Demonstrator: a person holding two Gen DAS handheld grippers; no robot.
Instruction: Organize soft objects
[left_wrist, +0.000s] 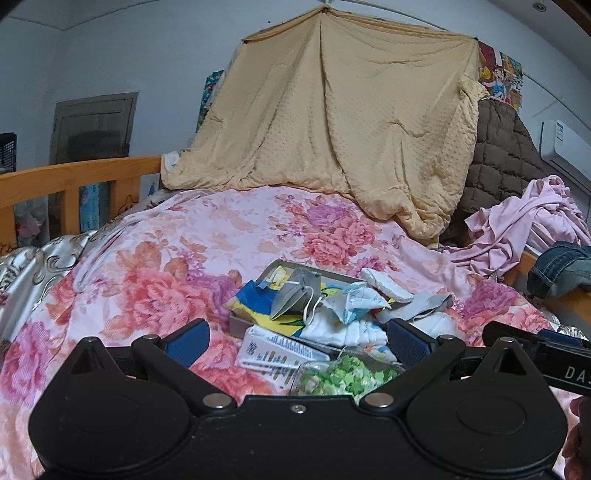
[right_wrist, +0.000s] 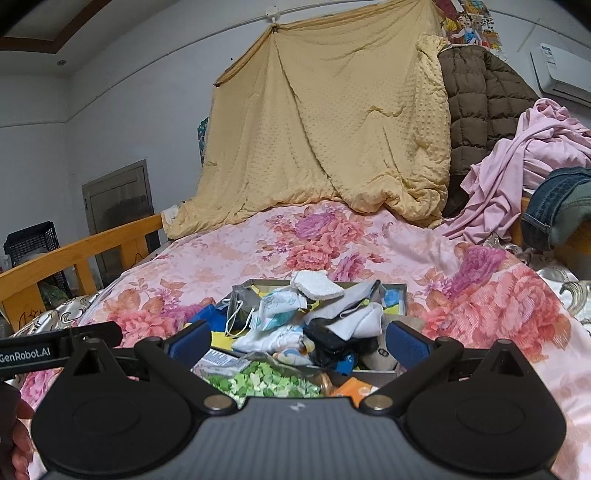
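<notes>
On the floral quilt (left_wrist: 177, 258) we see a grey tray (right_wrist: 395, 295) heaped with soft things: one white sponge (right_wrist: 319, 285), one grey mask (left_wrist: 295, 295), crumpled white cloths (right_wrist: 364, 320), a blue-yellow cloth (left_wrist: 255, 301). In front of it lies one clear tub of green bits (left_wrist: 343, 376). Our left gripper (left_wrist: 297, 341) and right gripper (right_wrist: 297, 341) both hover spread wide, empty, just short of the tray.
</notes>
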